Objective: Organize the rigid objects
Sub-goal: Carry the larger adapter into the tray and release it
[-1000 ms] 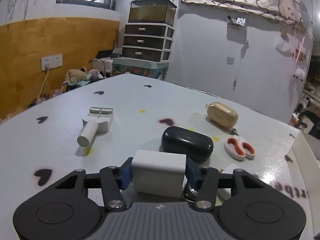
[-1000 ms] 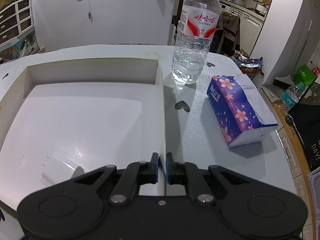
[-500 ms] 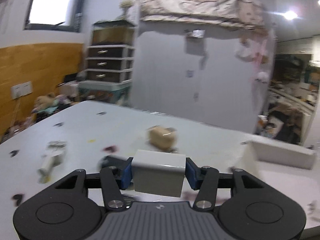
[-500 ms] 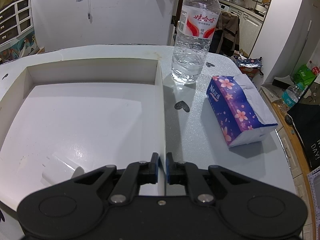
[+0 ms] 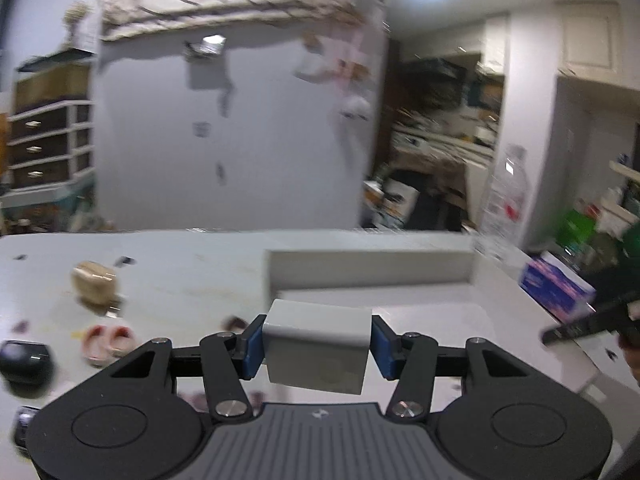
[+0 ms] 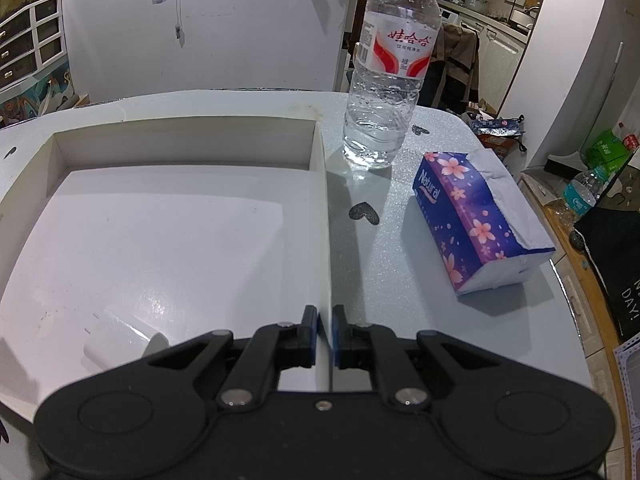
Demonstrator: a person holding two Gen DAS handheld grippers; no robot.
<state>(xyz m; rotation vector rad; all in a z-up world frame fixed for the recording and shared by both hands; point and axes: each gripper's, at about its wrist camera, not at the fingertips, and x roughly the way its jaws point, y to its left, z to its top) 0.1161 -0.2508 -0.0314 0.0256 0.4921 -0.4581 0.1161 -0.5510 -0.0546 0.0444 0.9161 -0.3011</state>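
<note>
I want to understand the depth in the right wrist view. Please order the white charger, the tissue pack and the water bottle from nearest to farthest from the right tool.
1. White charger: left, inside the tray.
2. Tissue pack: right, on the table.
3. Water bottle: far, beyond the tray corner.

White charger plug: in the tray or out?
In. The charger plug lies on the floor of the white tray, near corner.

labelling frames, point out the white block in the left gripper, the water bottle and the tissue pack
white block [image 5: 317, 346], left wrist view, front face
water bottle [image 6: 391, 54], right wrist view, label
tissue pack [image 6: 468, 216], right wrist view, top face
</note>
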